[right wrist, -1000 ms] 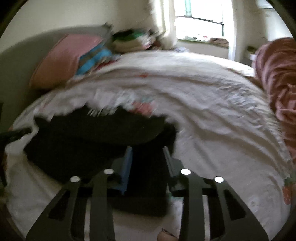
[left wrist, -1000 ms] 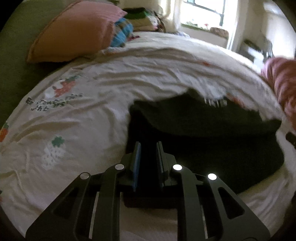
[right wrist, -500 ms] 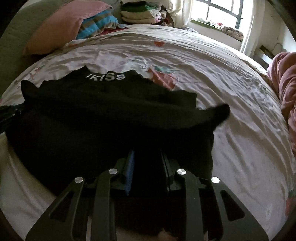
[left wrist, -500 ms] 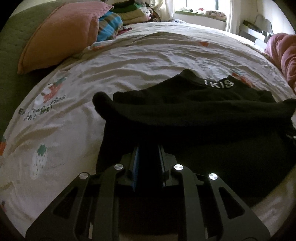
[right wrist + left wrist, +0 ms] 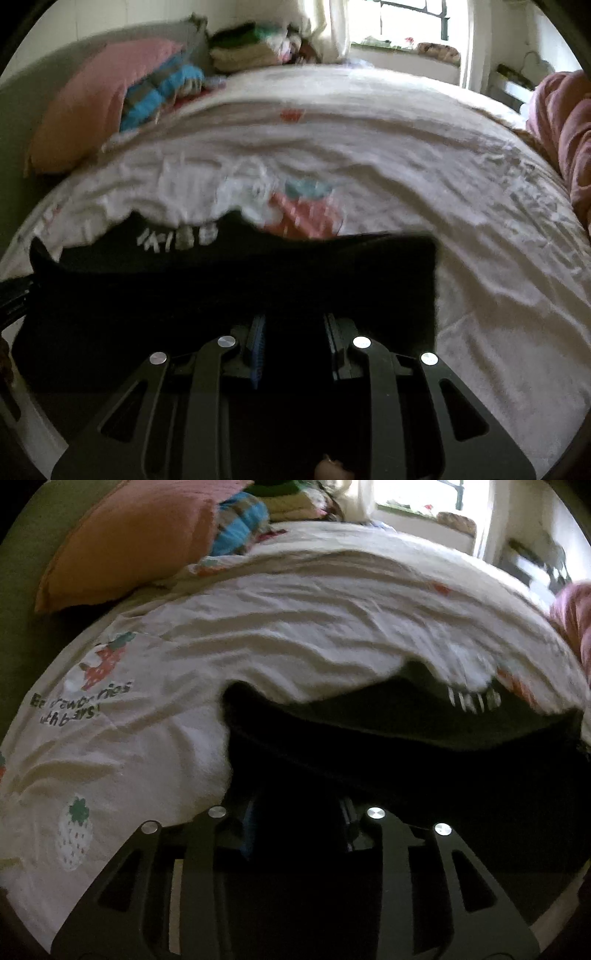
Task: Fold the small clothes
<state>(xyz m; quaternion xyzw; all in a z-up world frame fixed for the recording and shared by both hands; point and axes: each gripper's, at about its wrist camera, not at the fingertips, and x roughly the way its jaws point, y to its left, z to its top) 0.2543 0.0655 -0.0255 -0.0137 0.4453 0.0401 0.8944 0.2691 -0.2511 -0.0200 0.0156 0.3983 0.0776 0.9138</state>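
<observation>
- Risk 1st: black garment is soft & dark, near edge is bunched over the fingertips on both sides – if only the top layer gets nipped, the fold will come out crooked or a layer will drop.
- Risk 2: both views are motion-blurred, so things look to be moving quick; a fast tug could drag the wrinkly bedsheet along & skew the garment.
- Left gripper: jaws look spread w/ black cloth filling the gap – can't tell if it's actually nipped, too dark.
- Right gripper: same story, blue pad visible, jaws apart, cloth btwn them; grip unclear.
- Garment lies flat on bed, white lettering at far edge, directly ahead of & touching both grippers. Left works its left end, right its right end.
- Pink pillow well apart, far back.
</observation>
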